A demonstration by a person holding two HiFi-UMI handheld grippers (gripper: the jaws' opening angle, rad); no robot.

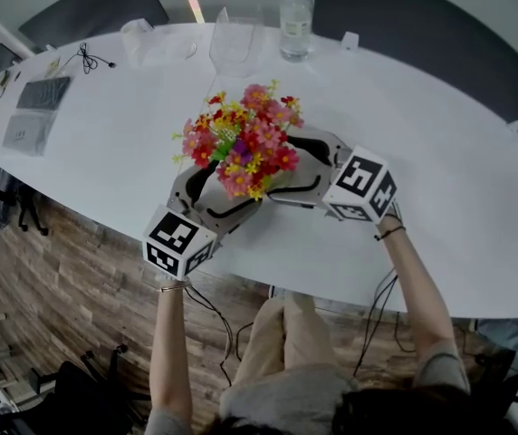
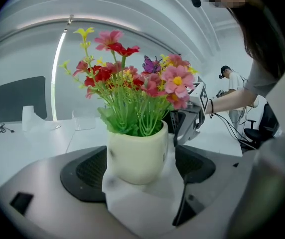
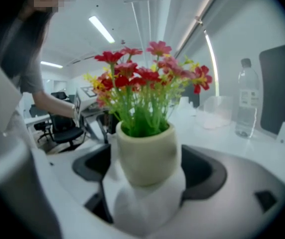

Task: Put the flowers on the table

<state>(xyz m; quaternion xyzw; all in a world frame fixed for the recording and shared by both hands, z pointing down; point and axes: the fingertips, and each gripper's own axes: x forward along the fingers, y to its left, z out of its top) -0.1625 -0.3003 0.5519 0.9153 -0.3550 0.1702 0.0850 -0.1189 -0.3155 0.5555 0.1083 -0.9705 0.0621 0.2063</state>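
Observation:
A cream pot of red, pink and yellow flowers stands upright on the white table. My left gripper reaches in from the near left and my right gripper from the right. Each has one jaw on either side of the pot. In the left gripper view the pot sits deep between the dark pads, with a thin gap at the right pad. The right gripper view shows the pot with slim gaps on both sides. Both grippers look open around it. In the head view the blooms hide the pot.
A clear water bottle and a clear plastic container stand at the far edge. A keyboard, papers and a cable lie far left. The table's near edge runs just behind the grippers. Another person is in the background.

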